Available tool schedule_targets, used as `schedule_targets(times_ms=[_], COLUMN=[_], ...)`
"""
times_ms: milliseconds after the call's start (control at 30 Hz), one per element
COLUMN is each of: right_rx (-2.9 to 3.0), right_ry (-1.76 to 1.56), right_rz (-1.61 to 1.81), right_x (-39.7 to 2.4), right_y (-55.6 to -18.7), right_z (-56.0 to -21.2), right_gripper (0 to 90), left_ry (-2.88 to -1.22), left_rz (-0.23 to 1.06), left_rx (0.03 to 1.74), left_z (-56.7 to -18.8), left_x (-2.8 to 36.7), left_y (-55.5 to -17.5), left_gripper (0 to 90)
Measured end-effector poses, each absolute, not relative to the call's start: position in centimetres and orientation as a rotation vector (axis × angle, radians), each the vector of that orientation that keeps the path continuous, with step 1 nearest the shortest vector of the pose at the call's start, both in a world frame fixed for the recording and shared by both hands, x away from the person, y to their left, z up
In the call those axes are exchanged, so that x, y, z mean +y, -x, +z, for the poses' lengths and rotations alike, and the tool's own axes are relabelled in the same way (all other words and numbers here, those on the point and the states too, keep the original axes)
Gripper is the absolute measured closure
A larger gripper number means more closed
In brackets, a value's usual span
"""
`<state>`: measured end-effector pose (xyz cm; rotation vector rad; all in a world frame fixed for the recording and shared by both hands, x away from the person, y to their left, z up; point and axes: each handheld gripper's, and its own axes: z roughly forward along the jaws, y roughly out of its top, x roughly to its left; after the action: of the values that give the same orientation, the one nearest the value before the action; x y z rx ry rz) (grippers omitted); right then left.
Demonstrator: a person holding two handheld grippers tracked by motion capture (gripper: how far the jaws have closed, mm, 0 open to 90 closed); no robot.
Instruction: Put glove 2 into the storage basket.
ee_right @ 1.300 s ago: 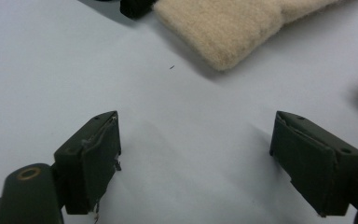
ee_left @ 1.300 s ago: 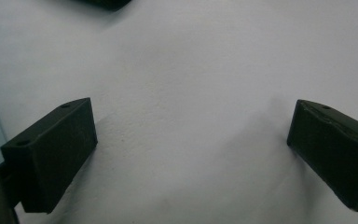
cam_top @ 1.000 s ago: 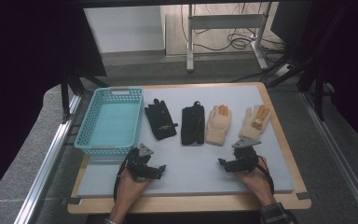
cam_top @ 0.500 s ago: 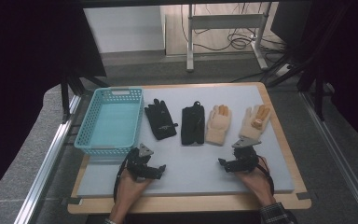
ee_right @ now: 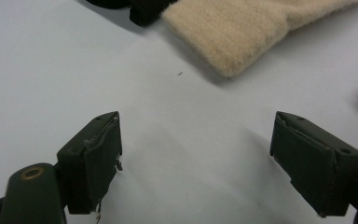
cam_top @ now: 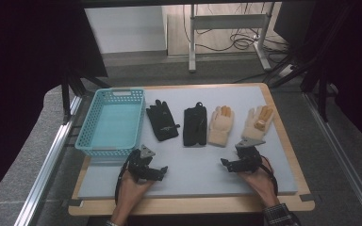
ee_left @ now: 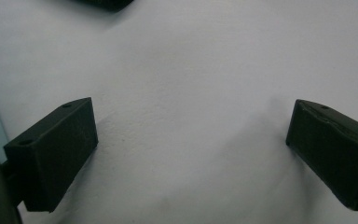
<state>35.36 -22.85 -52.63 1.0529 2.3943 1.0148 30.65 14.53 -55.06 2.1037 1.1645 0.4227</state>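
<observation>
Four gloves lie in a row on the pale mat (cam_top: 193, 186): two black gloves (cam_top: 162, 121) (cam_top: 195, 126) and two cream gloves with orange fingertips (cam_top: 220, 126) (cam_top: 259, 121). A blue mesh basket (cam_top: 86, 123) stands empty at the left. My left gripper (cam_top: 162, 172) (ee_left: 191, 140) rests low over bare mat, open, with nothing between its jaws. My right gripper (cam_top: 225, 164) (ee_right: 196, 149) is also open over bare mat; its jaws have just been closing a little, with nothing between them. A cream glove's cuff (ee_right: 242, 32) lies just beyond it.
The mat sits on a wooden board (cam_top: 292, 155) with narrow margins on all sides. Metal rails (cam_top: 52, 160) run along the table's left and right. A desk frame and cables (cam_top: 235, 33) stand on the floor behind.
</observation>
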Motion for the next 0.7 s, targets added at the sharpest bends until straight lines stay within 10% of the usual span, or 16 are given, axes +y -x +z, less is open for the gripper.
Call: schedule_targets(times_ms=[700], right_rx=[2.416], right_ry=[-1.009], right_rz=[1.100], right_x=[-20.0], right_y=[-38.6], right_z=[-49.4], right_gripper=[25.9], left_ry=[-2.103], left_rz=[0.423], left_rx=[1.165], left_z=[-55.1], left_x=[14.5], left_y=[-30.6], left_gripper=[2.4])
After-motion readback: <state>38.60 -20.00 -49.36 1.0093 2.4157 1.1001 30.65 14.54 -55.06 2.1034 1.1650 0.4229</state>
